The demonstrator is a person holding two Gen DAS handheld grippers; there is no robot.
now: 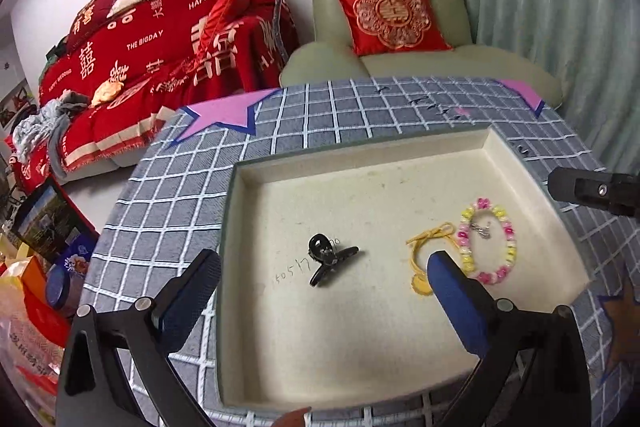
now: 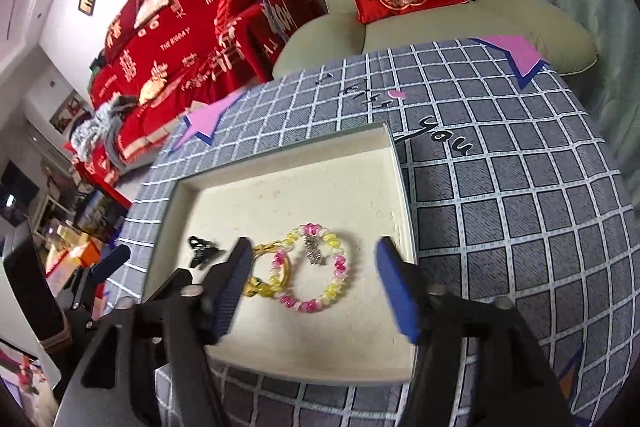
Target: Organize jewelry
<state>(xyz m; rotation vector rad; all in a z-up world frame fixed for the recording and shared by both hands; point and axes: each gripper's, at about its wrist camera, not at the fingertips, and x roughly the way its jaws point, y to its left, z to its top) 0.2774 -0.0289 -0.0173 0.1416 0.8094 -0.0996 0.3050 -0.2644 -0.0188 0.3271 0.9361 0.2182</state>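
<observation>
Two grippers are held spread and empty above a cream tray (image 1: pixel 248 183): the left gripper (image 1: pixel 320 279) over a black hair claw (image 1: pixel 326 265), the right gripper (image 2: pixel 316 283) over a pink-and-yellow bead bracelet (image 2: pixel 312 267) touching a yellow cord bracelet (image 2: pixel 266 267). All pieces are seen inside the tray. Further placements are best kept well apart, so tangling is avoided.

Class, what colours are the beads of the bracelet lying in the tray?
Pink, yellow and white beads; the bracelet shows best in the right wrist view.

Tray (image 1: pixel 240 211) left half & front clear; hair clip (image 1: pixel 328 263), cord (image 1: pixel 424 247), bead bracelet (image 1: pixel 492 239) crowd right
</observation>
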